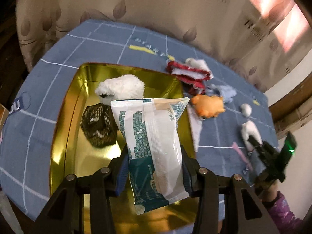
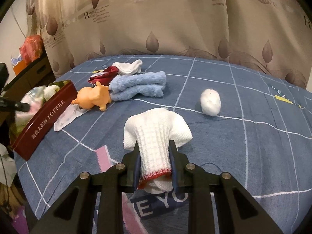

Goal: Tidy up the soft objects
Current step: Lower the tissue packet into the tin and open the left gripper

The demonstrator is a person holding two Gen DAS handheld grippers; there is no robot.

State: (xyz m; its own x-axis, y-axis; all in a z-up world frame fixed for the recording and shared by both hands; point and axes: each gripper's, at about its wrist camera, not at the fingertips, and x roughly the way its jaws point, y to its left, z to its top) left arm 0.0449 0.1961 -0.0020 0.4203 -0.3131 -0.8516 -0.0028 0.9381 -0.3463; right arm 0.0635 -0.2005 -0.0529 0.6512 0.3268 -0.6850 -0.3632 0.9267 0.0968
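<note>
Left gripper [image 1: 154,167] clamps a tissue pack [image 1: 154,140] over the gold tin [image 1: 64,136], which holds a white plush [image 1: 121,87] and a dark bundle [image 1: 98,125]. Right gripper [image 2: 155,167] pinches a white glove [image 2: 156,134] on the blue cloth [image 2: 243,146], right of the tin.

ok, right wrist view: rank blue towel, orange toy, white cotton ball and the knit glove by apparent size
1. white knit glove, clamped in the right gripper; nearest the lens, so its lead is partly nearness
2. folded blue towel
3. orange toy
4. white cotton ball

Toy against ball is fairly close.
</note>
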